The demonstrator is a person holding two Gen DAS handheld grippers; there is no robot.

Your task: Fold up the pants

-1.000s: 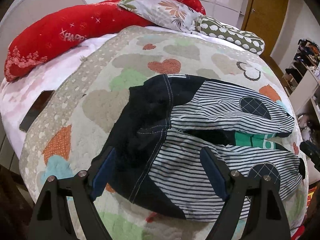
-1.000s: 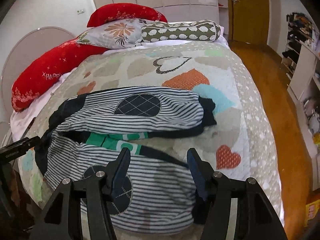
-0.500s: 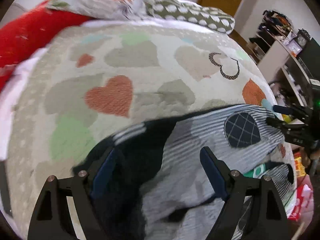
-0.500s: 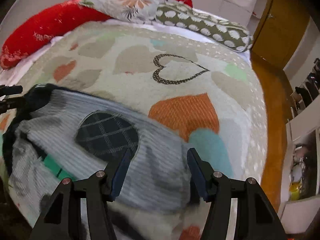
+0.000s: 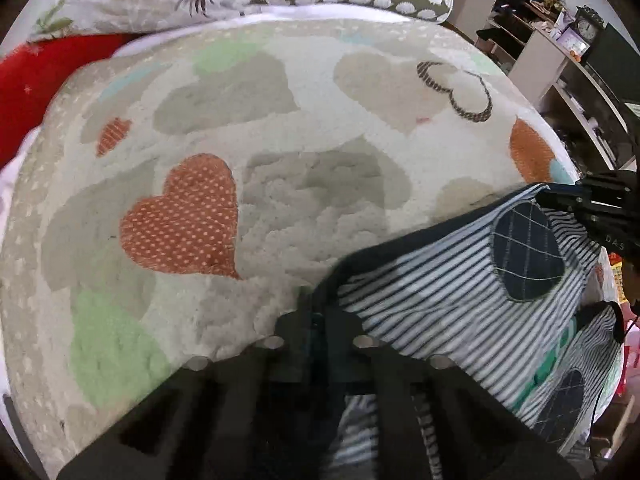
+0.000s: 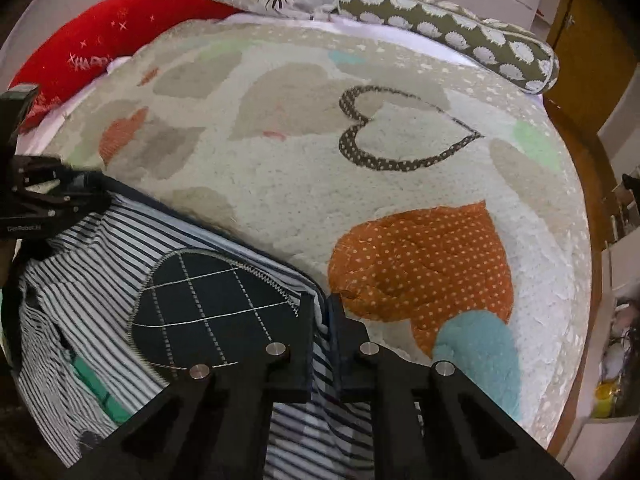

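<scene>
Left gripper [image 5: 316,320]: jaws together, clamped on the dark waistband end of the pants [image 5: 460,292]; the cloth runs away from it toward the right
Pants, position: on the heart-patterned quilt [image 5: 280,208], at the near edge of the bed, with the far edge of the upper leg pinched at both ends
Pants, long axis: left to right across the bed, waist at the left, leg ends at the right; the held edge appears taut between the two grips, the lower leg lies nearer the onlooker beneath it
Knee patch [image 6: 212,312]: dark, cross-stitched, just beside the right grip on its left side
Right gripper [image 6: 325,316]: jaws together, clamped on the striped leg near its dark hem edge
Nearer gripper: neither; each holds its own end of the same edge
Judged step: upper leg gripped at both ends, ready to be carried toward the onlooker over the lower leg
Governing relation: fold line runs parallel to the long axis, so both grippers should travel together, square to it
Risk, judged: unequal travel would skew the stripes
</scene>
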